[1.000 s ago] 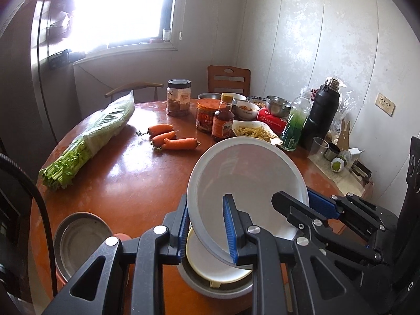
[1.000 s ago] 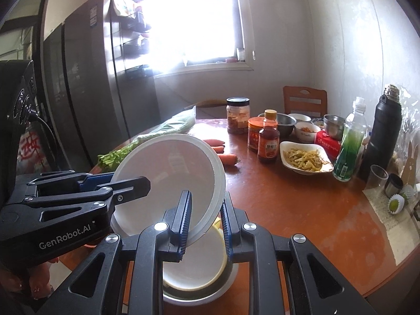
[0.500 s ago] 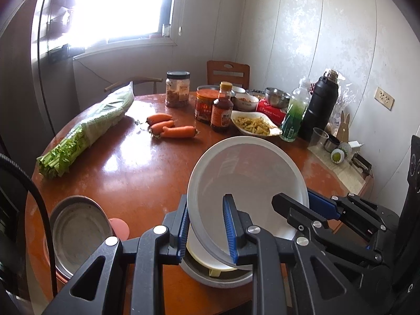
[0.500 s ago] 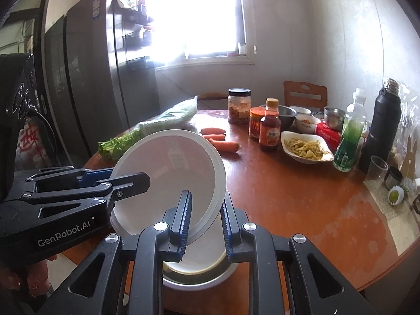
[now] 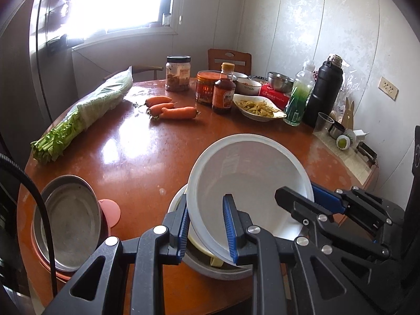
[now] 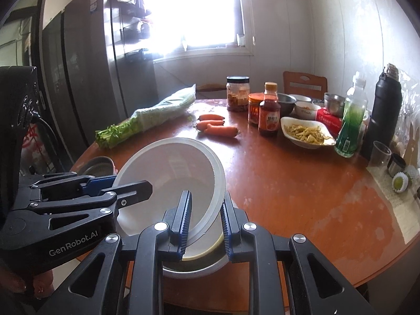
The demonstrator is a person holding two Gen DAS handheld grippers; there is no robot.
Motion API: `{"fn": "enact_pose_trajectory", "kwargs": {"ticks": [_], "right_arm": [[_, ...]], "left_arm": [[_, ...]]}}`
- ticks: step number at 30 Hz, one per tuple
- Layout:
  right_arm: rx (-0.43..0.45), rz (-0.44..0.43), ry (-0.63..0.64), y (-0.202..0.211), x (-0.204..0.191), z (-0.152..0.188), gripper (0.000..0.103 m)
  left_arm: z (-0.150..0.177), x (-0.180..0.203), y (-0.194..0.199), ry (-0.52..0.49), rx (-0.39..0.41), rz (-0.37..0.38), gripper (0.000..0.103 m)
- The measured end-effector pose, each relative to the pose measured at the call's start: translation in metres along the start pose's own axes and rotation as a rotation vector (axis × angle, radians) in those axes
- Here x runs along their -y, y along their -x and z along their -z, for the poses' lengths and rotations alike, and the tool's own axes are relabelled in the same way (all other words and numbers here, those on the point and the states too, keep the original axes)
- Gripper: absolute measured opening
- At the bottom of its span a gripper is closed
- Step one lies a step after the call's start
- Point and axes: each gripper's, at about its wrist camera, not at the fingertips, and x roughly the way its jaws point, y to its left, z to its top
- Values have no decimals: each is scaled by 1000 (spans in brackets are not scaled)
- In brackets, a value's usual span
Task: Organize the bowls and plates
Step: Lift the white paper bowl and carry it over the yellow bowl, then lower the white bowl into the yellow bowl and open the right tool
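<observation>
Both tongs, left tongs [image 5: 206, 232], right tongs [image 6: 206, 220], angled downward, clamped on white plate [image 5: 252, 183] rim, tilted.

Backlit daylight, strong fisheye in both my wrist views.
Window [image 5: 118, 0] blown out at 11 o'clock; glare streaks the table [image 5: 118, 147]; 6 o'clock foreground dim; corners vignetted black, edges curved, focus sharp.
</observation>
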Motion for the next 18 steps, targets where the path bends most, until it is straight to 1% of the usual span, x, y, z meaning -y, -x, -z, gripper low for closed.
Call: {"fn": "enact_pose_trajectory", "kwargs": {"ticks": [7, 10, 18], "right_arm": [[-57, 8, 2, -25, 2, 14, 22], [-68, 27, 12, -31, 3, 17, 22], [-85, 22, 17, -40, 4, 22, 23]], "left_arm": [[11, -4, -20, 1, -21, -9, 25], [14, -2, -28, -10, -36, -18, 25], [18, -2, -37, -15, -47, -37, 25]]}}
